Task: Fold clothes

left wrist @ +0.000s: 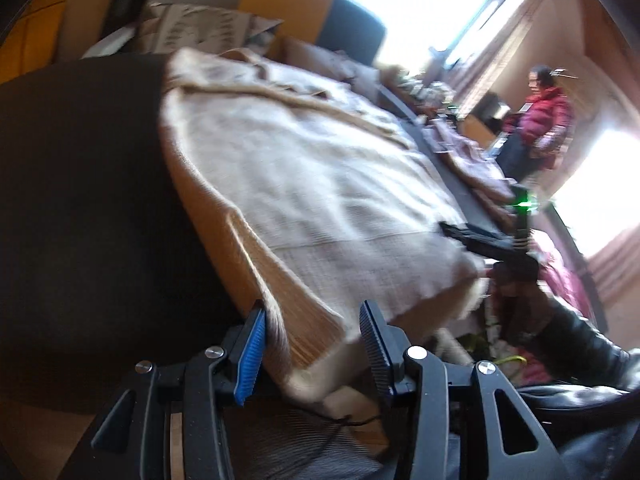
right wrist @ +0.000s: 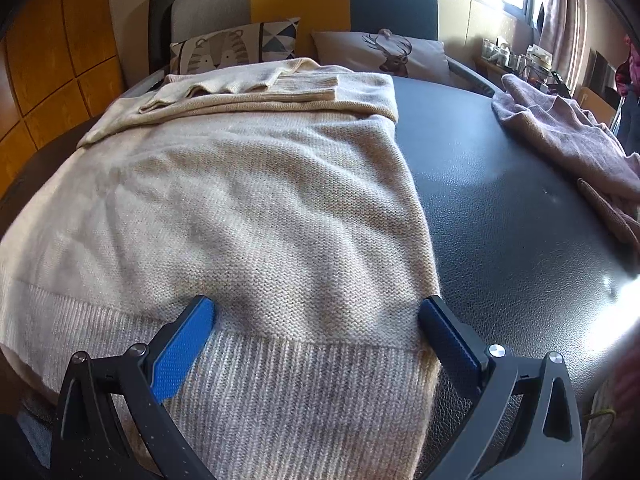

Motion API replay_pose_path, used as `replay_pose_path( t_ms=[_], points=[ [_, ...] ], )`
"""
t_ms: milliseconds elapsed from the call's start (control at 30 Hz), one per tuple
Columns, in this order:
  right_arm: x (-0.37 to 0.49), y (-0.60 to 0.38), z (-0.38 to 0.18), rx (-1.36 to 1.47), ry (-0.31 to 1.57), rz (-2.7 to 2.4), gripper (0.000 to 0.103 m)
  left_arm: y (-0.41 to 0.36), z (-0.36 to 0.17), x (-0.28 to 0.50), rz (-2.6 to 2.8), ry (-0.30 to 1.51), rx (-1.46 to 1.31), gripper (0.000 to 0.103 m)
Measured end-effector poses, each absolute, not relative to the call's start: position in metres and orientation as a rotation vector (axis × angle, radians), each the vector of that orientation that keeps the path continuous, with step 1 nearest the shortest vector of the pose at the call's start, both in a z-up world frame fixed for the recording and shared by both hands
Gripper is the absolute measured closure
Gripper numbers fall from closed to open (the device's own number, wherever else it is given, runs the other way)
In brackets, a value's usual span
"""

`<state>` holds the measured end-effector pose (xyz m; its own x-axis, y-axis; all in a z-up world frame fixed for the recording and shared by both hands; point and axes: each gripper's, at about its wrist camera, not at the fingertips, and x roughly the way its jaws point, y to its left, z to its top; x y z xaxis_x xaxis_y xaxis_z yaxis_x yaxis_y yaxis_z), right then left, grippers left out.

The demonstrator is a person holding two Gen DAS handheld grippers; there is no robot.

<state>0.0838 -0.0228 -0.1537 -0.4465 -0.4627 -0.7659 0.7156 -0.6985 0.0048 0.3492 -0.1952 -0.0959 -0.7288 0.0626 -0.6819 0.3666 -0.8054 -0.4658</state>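
— On the dark table (right wrist: 520, 208), where does the cream sweater (right wrist: 240, 200) lie?
— Spread flat, sleeves folded across its top.
— And the grippers?
— Right gripper (right wrist: 320, 320) has its jaws wide apart over the ribbed hem; left gripper (left wrist: 312, 332), jaws apart, straddles the hem's corner.

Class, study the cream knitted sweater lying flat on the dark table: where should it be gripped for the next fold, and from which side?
Grip the cream knitted sweater at its ribbed hem, near the corners, coming from the near edge: the hem lies flat and closest, while the sleeves are already folded across the far end.
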Motion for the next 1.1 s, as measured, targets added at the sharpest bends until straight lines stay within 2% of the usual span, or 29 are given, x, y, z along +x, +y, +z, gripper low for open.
replay_pose_path(
  t_ms=[200, 433, 700, 767, 967, 1100],
  points=[
    [0.084, -0.023, -0.154, 0.998, 0.417, -2.164, 0.0, -0.185, -0.094, 0.357, -2.611, 0.824, 1.158, 0.056],
    [0.084, -0.023, -0.154, 0.994, 0.42, -2.161, 0.0, -0.183, -0.113, 0.374, -2.537, 0.869, 1.232, 0.056],
    [0.085, -0.023, -0.154, 0.988, 0.417, -2.164, 0.0, -0.149, -0.094, 0.355, -2.665, 0.618, 1.273, 0.056],
    [0.085, -0.023, -0.154, 0.987, 0.416, -2.164, 0.0, -0.16, -0.092, 0.364, -2.615, 0.645, 1.212, 0.056],
    [0.085, -0.023, -0.153, 0.987, 0.415, -2.166, 0.0, -0.23, -0.11, 0.398, -2.345, 0.94, 1.003, 0.056],
    [0.086, -0.024, -0.154, 0.986, 0.413, -2.17, 0.0, -0.233, -0.122, 0.389, -2.427, 1.086, 0.986, 0.056]
  ],
)
